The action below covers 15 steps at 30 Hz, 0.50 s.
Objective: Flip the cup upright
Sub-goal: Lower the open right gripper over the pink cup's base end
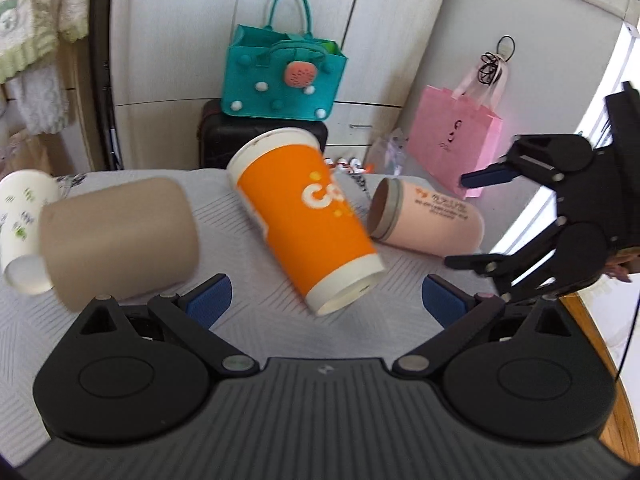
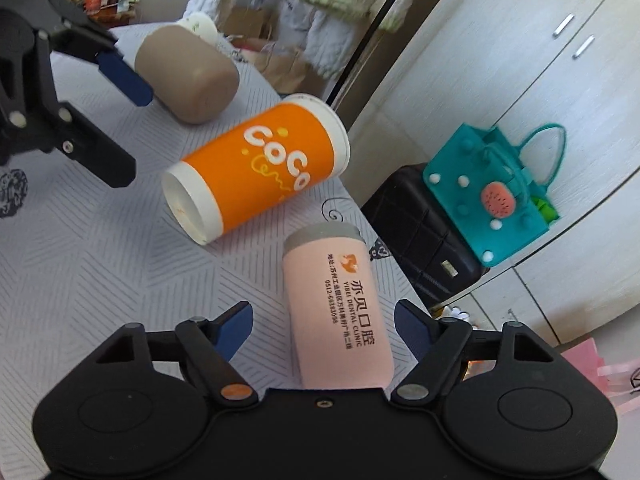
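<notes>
Blue-padded left gripper (image 1: 326,300) jaws wide apart, empty; orange paper cup (image 1: 308,220) on its side btwn them on white tablecloth (image 1: 392,320), base toward gripper, mouth away. Right gripper (image 2: 324,328) also spread, straddling pink tumbler (image 2: 340,304) lying w/ grey rim away, not touching.

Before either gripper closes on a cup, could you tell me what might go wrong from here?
1. The orange cup lies on its side, so a nudge from the open left gripper could roll it into the pink cup close beside it.
2. The pink cup lies near the table edge; the open right gripper might push it off.
3. Both grippers work close together and could collide.
</notes>
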{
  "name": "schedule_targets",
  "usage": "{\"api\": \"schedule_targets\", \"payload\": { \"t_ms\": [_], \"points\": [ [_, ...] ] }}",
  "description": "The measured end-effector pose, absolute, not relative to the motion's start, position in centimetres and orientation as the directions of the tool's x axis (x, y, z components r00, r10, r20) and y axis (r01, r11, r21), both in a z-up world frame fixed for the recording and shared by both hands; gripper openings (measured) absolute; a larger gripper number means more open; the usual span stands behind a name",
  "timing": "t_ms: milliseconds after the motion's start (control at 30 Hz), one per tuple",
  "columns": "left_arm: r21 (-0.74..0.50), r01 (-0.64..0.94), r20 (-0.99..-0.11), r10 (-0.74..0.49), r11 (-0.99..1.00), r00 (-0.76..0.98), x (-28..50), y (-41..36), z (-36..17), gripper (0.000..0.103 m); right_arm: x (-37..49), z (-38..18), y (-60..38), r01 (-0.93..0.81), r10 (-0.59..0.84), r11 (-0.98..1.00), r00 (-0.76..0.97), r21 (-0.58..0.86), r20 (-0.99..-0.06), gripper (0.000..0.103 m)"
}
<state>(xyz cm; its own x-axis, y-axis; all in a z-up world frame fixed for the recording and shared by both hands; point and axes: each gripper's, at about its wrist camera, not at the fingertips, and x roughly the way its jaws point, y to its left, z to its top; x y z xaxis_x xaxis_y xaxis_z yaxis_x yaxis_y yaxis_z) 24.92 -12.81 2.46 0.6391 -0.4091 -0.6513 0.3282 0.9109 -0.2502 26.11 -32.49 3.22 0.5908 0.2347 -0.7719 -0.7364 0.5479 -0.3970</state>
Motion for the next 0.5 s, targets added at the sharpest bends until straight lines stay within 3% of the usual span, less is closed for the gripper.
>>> {"api": "schedule_targets", "payload": {
  "t_ms": [500],
  "points": [
    [-0.255, 0.351, -0.657, -0.427, 0.901, 0.621, 25.1, -13.3, 1.8, 0.103, 29.5, 1.1, -33.3, -0.81, 0.244, 0.481, 0.492, -0.336, -0.836, 0.083]
  ]
}}
